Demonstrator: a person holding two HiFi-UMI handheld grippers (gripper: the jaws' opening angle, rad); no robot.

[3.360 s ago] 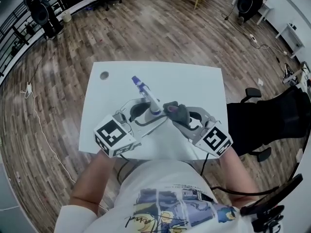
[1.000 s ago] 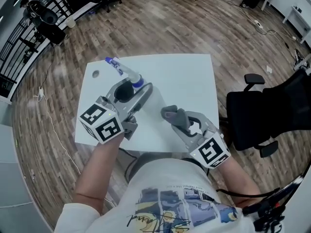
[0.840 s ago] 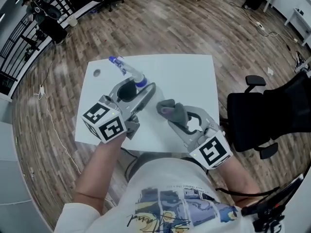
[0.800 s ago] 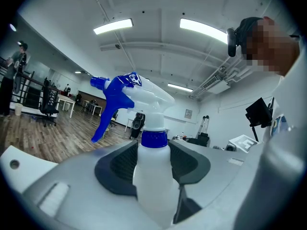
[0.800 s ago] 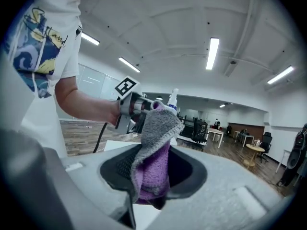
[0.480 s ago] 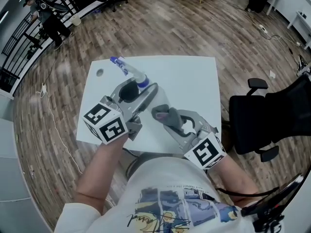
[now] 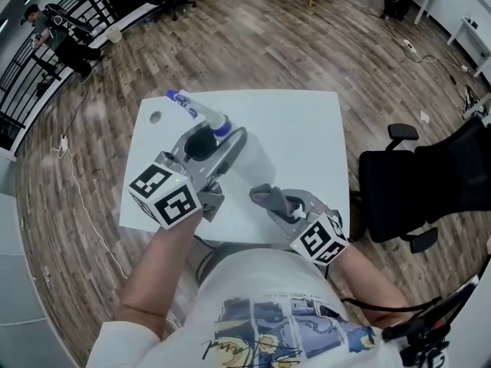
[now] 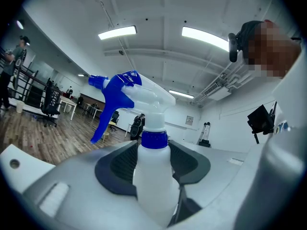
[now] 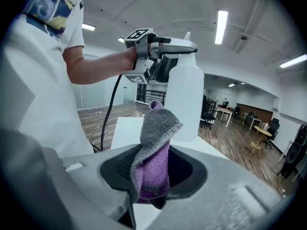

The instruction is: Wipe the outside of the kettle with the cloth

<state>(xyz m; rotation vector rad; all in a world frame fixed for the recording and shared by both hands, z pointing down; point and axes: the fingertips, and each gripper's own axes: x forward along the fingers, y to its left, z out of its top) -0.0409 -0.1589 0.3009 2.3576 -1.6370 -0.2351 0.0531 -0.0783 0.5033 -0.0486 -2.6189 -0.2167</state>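
Head view, with both gripper views. The left gripper (image 7: 217, 139), held level over the white surface (image 7: 303, 125), has its jaws clamped on the neck of a spray bottle (image 7: 247, 158), just under the blue collar. In the left gripper view the dark pads of the left gripper (image 8: 152, 163) press either side of the translucent white spray bottle (image 8: 153, 176), which stands upright with its blue trigger head pointing to that view's left. Whether the bottle's base rests on the surface cannot be told.

The right gripper (image 7: 278, 202), tilted downward at the near edge of the surface, pinches a folded cloth (image 7: 263, 197). In the right gripper view the jaws of the right gripper (image 9: 154, 178) close on the cloth (image 9: 156, 150), grey on the outside and purple within, its free end standing up above the pads. Beyond it rise the spray bottle (image 9: 184, 99), the left gripper (image 9: 160, 56) gripping the bottle's top, and the surface (image 9: 125, 124).

In the head view the cloth lies near the bottle's lower body, with a strip of bare surface between them. A black office chair (image 7: 418, 179) stands on the wooden floor (image 7: 253, 44) to the right of the surface.
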